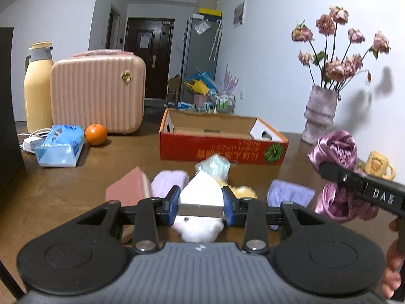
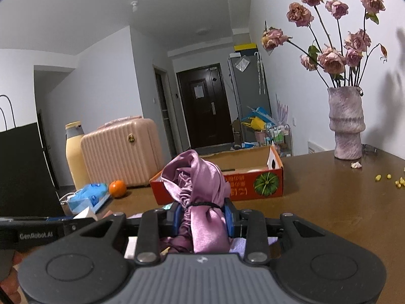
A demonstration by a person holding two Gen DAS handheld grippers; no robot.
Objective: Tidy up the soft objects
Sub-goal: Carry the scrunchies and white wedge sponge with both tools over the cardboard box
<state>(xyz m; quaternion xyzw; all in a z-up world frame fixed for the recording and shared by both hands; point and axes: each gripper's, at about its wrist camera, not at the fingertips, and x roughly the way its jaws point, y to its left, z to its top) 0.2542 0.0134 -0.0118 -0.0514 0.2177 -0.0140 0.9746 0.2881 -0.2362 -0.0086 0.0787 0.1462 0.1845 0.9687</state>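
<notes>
My left gripper (image 1: 201, 202) is shut on a white plush toy (image 1: 200, 192) and holds it above the brown table (image 1: 76, 190). A pink sponge (image 1: 127, 188), a lilac towel (image 1: 169, 183), a purple folded cloth (image 1: 291, 193) and a teal packet (image 1: 215, 166) lie below and ahead of it. My right gripper (image 2: 202, 217) is shut on a purple satin cloth bundle (image 2: 197, 177) tied with a black band; the bundle also shows at the right of the left wrist view (image 1: 334, 149). An open red cardboard box (image 1: 222, 147) stands ahead, also seen in the right wrist view (image 2: 253, 185).
A pink ribbed case (image 1: 97, 93), a yellow thermos (image 1: 38, 88), an orange (image 1: 95, 134) and a blue tissue pack (image 1: 60, 145) stand at the left. A vase of dried roses (image 2: 345, 124) stands at the right by the wall, with a yellow mug (image 1: 378, 164) nearby.
</notes>
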